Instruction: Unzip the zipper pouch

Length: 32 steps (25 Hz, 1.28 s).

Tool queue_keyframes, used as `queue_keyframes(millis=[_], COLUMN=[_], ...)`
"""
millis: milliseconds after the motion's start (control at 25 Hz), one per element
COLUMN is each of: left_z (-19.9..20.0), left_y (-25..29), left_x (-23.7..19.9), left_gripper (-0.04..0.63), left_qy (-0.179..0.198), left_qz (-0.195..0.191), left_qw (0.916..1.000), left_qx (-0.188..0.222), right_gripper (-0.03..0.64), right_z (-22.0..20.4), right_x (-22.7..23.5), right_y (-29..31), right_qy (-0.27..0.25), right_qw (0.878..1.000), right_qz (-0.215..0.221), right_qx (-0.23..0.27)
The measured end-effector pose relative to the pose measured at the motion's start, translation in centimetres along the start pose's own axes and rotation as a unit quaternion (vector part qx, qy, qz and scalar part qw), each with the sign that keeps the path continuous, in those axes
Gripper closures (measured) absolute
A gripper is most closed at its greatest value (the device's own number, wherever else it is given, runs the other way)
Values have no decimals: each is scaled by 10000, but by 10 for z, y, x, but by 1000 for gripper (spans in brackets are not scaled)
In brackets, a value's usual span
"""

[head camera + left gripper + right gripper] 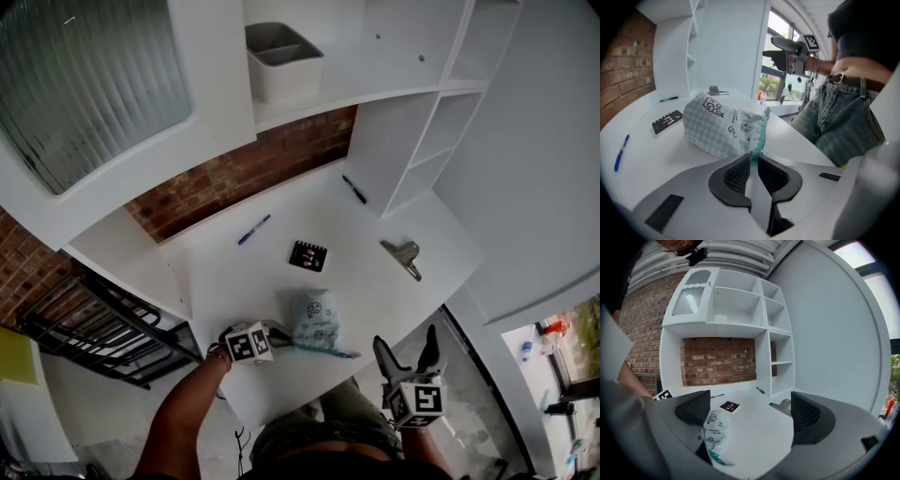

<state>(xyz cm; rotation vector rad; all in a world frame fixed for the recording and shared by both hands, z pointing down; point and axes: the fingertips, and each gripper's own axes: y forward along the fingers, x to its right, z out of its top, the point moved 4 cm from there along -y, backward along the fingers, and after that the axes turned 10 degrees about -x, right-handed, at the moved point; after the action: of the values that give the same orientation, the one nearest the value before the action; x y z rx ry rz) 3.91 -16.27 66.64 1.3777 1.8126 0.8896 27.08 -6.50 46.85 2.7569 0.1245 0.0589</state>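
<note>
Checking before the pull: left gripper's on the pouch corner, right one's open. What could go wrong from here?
1. Left gripper pinches only a thin bit of the pouch at its teal zipper end; a tug may slip it free.
2. Right gripper is open, clear of the pouch; I can't see a pull tab, so it may catch fabric instead.

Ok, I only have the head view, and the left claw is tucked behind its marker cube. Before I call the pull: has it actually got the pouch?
Observer: Yes. The left gripper view shows the left claw shut on the teal zipper at the near end of the pouch.
Operator: And is the right claw holding anything?
Observer: No. In the right gripper view the right claw stands wide open with nothing gripped. The pouch lies on the table ahead of it, clear of both pads.
</note>
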Motion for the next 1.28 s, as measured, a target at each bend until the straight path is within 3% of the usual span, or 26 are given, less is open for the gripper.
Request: queue_keyframes(millis=[120,240,360,440,520,600,800,1000,1120,1280], left_z=[9,20,31,37,43,48,56,55,58,62], left_y=[-8,-26,-49,-64,-79,-94,-121,-137,-146,-155], left_x=[3,6,6,6,6,7,11,23,38,59], left_gripper=[545,546,546,548,548,548,549,551,551,551], left_qy=[-839,-1706,-2611,-3134,-3439,-3457,-3470,-3464,-3475,-3486], left_qz=[-106,-171,-275,-446,-613,-613,-325,-175,-210,-238], left_qw=[9951,9780,9443,9126,8808,8645,8406,8327,8234,8092], left_qx=[510,1188,1985,2587,3197,3597,4146,4317,4482,4723], right_gripper=[84,85,98,144,206,229,267,310,382,396], right_z=[-1,-2,-2,-2,1,6,11,12,20,30], right_x=[-1,-7,-17,-24,-33,-43,-67,-86,-106,-132], right_y=[-1,-2,-3,-3,-4,-5,-7,-11,-18,-25], right_qy=[-13,-23,-42,38,164,142,-113,-247,-328,-435], right_qw=[10000,9998,9988,9970,9938,9904,9814,9739,9585,9369], right_qz=[78,220,496,777,1097,1376,1910,2255,2828,3462], right_qx=[-17,-22,-4,-22,-12,44,141,93,157,237])
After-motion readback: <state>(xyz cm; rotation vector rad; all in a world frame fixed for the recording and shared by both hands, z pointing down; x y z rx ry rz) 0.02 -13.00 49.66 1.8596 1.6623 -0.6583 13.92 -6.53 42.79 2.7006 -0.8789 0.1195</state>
